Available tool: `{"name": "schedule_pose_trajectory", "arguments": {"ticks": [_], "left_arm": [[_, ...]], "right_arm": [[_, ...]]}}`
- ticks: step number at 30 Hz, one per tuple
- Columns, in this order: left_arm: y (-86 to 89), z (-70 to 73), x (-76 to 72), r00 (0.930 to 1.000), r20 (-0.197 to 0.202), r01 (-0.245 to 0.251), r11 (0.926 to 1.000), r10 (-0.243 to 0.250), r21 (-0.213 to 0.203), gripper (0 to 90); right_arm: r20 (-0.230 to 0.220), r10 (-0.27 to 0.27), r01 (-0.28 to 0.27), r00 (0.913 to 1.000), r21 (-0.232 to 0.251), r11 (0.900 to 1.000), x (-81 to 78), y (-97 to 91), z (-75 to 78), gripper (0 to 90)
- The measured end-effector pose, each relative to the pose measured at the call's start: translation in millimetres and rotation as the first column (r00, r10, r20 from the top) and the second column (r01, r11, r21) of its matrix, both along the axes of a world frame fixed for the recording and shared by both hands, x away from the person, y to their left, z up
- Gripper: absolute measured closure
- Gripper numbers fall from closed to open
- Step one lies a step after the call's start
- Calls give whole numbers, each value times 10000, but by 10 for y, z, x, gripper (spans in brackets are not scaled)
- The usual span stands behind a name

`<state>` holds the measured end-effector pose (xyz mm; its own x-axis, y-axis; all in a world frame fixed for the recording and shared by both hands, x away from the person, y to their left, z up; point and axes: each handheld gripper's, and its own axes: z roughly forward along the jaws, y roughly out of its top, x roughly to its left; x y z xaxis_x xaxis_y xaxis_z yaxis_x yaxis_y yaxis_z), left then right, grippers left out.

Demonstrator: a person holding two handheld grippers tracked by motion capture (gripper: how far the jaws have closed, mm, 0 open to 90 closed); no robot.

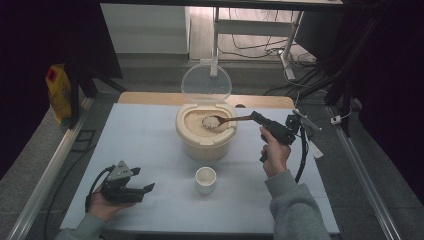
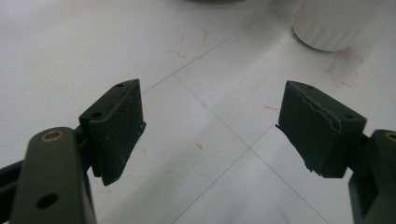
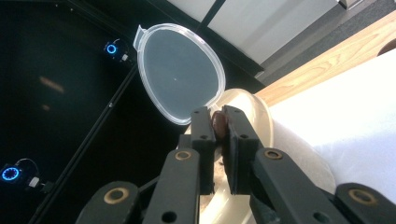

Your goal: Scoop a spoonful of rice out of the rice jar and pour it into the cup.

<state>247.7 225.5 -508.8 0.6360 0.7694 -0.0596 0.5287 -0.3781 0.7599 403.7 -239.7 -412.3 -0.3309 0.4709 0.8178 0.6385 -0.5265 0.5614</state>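
A cream rice bin [image 1: 206,134] stands at the table's middle with its clear lid [image 1: 206,82] hinged up behind it. My right gripper [image 1: 256,117] is shut on the handle of a brown wooden spoon [image 1: 234,119], whose bowl holds a heap of rice [image 1: 210,121] just over the bin's opening. In the right gripper view the jaws pinch the spoon handle [image 3: 218,122], with the lid [image 3: 180,70] and bin [image 3: 261,116] beyond. A small white cup [image 1: 205,179] sits in front of the bin. My left gripper [image 1: 148,188] rests open near the front left; in its own view, bare table lies between the jaws and the cup [image 2: 334,23] is ahead.
The white table sheet [image 1: 145,145] has faint red marks [image 2: 345,67] near the cup. A yellow bag [image 1: 59,92] stands off the table at the far left. Desk legs and cables [image 1: 280,47] lie on the floor behind.
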Motion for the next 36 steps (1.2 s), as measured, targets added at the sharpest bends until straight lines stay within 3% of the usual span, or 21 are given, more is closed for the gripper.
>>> {"name": "schedule_pose_trajectory", "arguments": {"ticks": [14,26,36], "left_arm": [[-6,-4,11,10000,-14,12,10000,-12,24,215],[-7,-11,23,10000,-61,-25,10000,25,40,215],[-6,-20,43,9999,-102,-64,9999,65,84,215]], "right_arm": [[16,333,-333,9994,294,9990,-92,-80,49,832],[-158,1166,-1152,9931,696,9909,-276,-151,18,831],[-203,1691,-1681,9854,421,9849,-446,-209,-71,831]]}}
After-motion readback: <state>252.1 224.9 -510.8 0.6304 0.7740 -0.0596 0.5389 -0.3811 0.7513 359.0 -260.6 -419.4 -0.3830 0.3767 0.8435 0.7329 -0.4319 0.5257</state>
